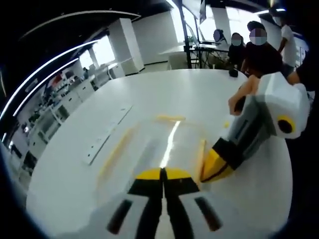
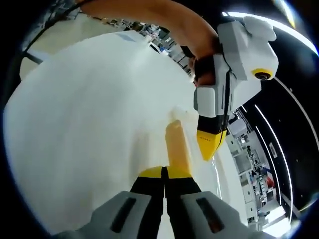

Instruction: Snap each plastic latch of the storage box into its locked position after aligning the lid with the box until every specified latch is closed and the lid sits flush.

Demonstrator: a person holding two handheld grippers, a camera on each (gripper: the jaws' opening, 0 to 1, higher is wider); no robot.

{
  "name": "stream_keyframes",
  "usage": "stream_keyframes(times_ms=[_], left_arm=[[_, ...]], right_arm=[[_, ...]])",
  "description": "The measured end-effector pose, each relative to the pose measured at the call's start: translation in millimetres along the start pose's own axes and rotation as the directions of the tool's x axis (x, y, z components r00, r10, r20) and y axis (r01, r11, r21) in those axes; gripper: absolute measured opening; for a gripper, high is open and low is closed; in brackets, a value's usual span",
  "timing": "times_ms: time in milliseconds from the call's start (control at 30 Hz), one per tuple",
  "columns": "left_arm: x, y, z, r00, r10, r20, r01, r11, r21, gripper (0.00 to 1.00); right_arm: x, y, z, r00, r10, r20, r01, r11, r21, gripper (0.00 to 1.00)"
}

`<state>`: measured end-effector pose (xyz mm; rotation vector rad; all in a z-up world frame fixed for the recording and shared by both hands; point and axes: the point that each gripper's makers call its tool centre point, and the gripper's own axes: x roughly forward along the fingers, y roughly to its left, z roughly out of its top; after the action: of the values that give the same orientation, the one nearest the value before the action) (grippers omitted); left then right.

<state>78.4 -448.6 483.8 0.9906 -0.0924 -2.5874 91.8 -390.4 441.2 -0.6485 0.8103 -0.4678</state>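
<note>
Left gripper view, near first: the left gripper is at six o'clock, its yellow-tipped jaws clenched together with nothing between them. Just beyond its tips sits the storage box, clear-bodied and blurred, on the white table. Yellow latches frame it: one long latch at nine o'clock of the box, one on the far edge at twelve, one at three. The right gripper comes in from three o'clock, its yellow tip touching or just beside that three-o'clock latch; whether it is clenched I cannot tell here. A white strip lies on the table near the box, at ten o'clock. Far off at one o'clock, people stand by a desk.

Right gripper view: the right gripper at six o'clock is clenched and empty, tips at a yellow latch. The left gripper drops in from one o'clock.
</note>
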Motion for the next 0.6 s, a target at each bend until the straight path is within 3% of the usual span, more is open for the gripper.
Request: stream_keyframes(times_ms=[600], left_arm=[[2.9, -2.4, 2.4, 0.998, 0.019, -0.057, -0.018, 1.000, 0.007, 0.00]], right_arm=[[-2.1, 1.4, -0.2, 0.999, 0.019, -0.033, -0.020, 1.000, -0.020, 0.00]])
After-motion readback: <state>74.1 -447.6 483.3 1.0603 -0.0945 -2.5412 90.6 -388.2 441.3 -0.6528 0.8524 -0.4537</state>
